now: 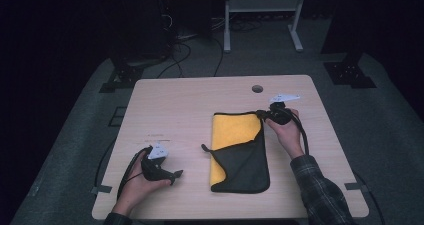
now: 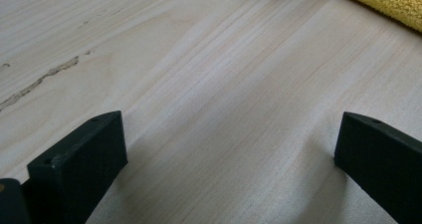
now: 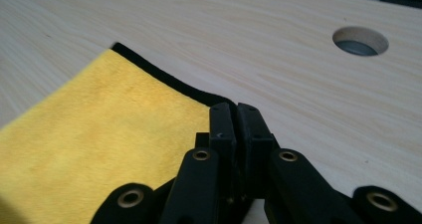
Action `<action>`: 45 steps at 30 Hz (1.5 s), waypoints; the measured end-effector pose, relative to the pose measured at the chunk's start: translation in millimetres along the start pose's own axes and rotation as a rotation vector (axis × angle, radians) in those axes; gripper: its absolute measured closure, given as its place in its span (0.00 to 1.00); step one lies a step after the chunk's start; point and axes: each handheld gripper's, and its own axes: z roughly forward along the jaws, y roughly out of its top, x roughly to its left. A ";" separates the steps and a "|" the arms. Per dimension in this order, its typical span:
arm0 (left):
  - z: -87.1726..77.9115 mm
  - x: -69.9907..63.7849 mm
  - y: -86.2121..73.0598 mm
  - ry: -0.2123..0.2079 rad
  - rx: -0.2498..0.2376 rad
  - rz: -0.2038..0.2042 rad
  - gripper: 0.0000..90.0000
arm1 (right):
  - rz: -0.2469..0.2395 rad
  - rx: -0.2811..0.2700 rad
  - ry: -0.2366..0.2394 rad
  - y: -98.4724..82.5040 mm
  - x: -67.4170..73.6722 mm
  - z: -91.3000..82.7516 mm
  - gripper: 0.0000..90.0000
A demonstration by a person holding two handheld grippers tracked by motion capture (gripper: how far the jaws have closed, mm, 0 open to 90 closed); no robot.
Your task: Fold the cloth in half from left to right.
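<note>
A cloth [image 1: 239, 152] lies on the table [image 1: 170, 110], right of the middle. The right gripper [image 1: 261, 114] is at its far right corner. The left gripper [image 1: 176, 175] sits well left of it. A hole [image 1: 257, 89] is behind the cloth.

The tongs [image 3: 236, 119] rise from the bottom edge with their two black jaws pressed together, brass-coloured rivets showing on the arms below. The jaw tips sit at the corner of a yellow cloth [image 3: 94, 139] with a black border; whether they pinch the cloth or merely rest at its edge cannot be told. The cloth lies flat on the pale wooden table [image 3: 278, 50], spreading toward the left and bottom. A round hole [image 3: 360, 41] is cut in the table at the upper right, well apart from the cloth.
</note>
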 end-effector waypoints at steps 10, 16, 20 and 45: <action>0.0 -0.1 0.0 0.000 0.000 0.000 0.00 | 0.002 0.049 -0.061 -19.8 -17.2 25.4 0.86; 0.0 -0.1 0.0 0.000 -0.001 -0.001 0.00 | 0.032 -0.034 -0.037 -6.6 -18.1 4.6 0.73; 0.0 0.0 0.0 0.000 0.000 0.000 0.00 | -0.012 -0.033 0.011 0.3 -2.5 -5.2 0.70; 0.3 0.2 0.7 0.004 0.003 -0.002 0.00 | -0.175 0.044 0.344 5.6 128.2 22.7 0.63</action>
